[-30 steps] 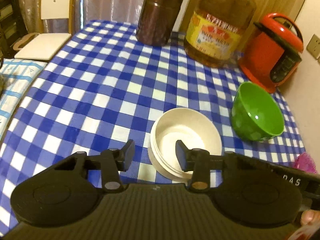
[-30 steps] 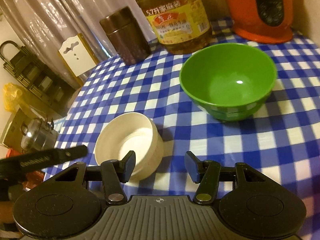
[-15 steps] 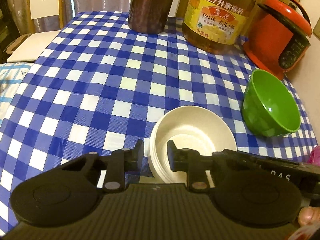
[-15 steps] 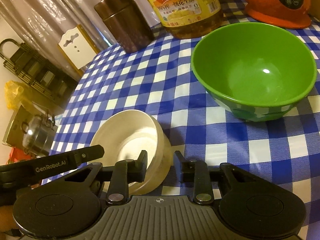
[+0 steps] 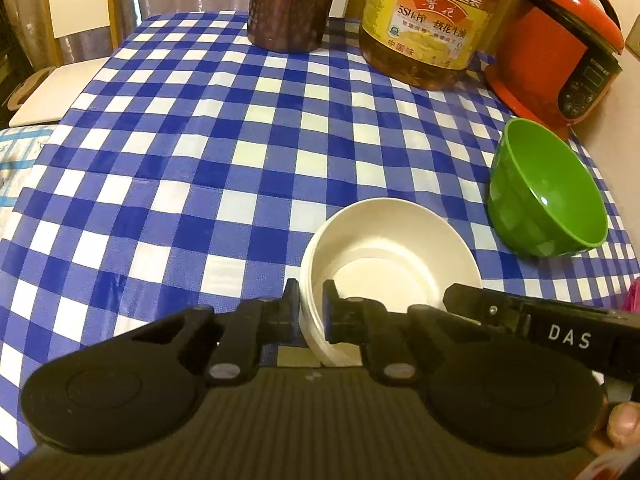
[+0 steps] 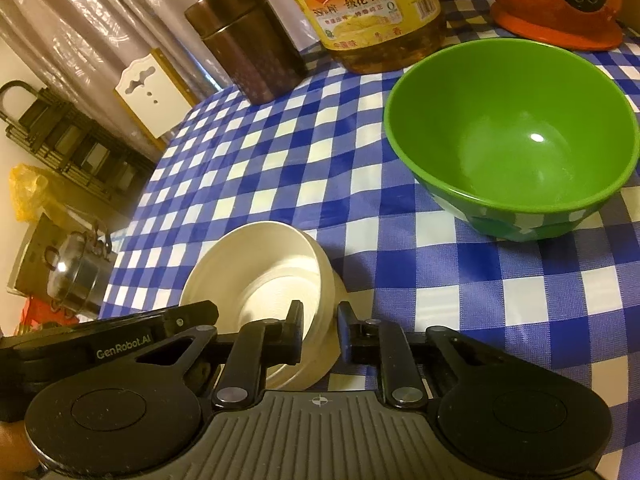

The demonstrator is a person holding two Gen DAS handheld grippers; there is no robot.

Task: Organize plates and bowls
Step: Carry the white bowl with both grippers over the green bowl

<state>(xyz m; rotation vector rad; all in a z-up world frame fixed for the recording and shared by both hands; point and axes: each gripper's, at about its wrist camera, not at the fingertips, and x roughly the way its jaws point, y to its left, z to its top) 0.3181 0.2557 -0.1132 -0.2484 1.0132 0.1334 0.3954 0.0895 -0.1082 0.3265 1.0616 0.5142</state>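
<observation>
Both grippers are clamped on the same white bowl (image 5: 394,256). The left gripper (image 5: 311,308) pinches its near-left rim, one finger inside and one outside; the right gripper (image 6: 319,330) does the same on the near-right rim. The bowl sits on the blue checked tablecloth (image 5: 192,152) at about 6 o'clock in both views. The green bowl (image 6: 512,136) sits apart at about 2 o'clock of it. Oil jug (image 5: 424,28), brown canister (image 5: 292,4) and red cooker (image 5: 560,48) line the 12 o'clock edge.

Blue-checked tablecloth (image 5: 192,168), sheer curtain (image 6: 80,20), white chair (image 5: 60,92), warm dim light
</observation>
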